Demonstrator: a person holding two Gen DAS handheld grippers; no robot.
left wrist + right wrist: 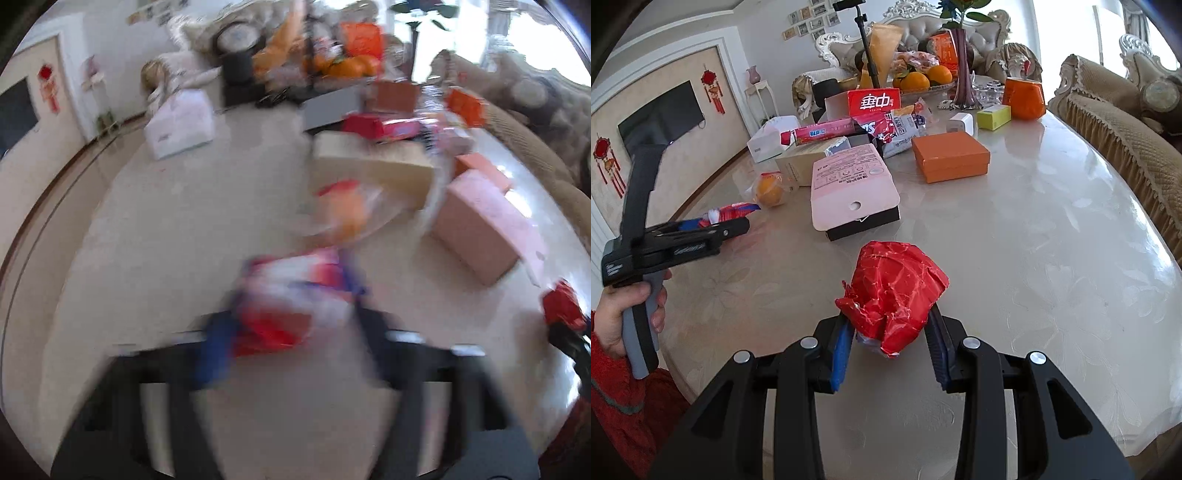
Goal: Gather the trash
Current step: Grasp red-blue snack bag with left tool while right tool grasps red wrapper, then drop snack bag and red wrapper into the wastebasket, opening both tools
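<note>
My right gripper point(891, 328) is shut on a crumpled red wrapper point(894, 291) and holds it just above the marble table point(1052, 229). My left gripper point(291, 317) is shut on a red, white and blue wrapper point(291, 299); the left wrist view is heavily blurred. The left gripper point(738, 223) also shows in the right wrist view at the left, with that wrapper point(729, 212) between its fingers. The red wrapper point(561, 306) shows at the right edge of the left wrist view.
A pink box point(851, 184), an orange box point(949, 157), a beige carton point(801, 158), snack packets point(886, 127), a bagged orange point(770, 188) and a fruit bowl point(923, 83) crowd the far table. A sofa point(1126, 147) lines the right side.
</note>
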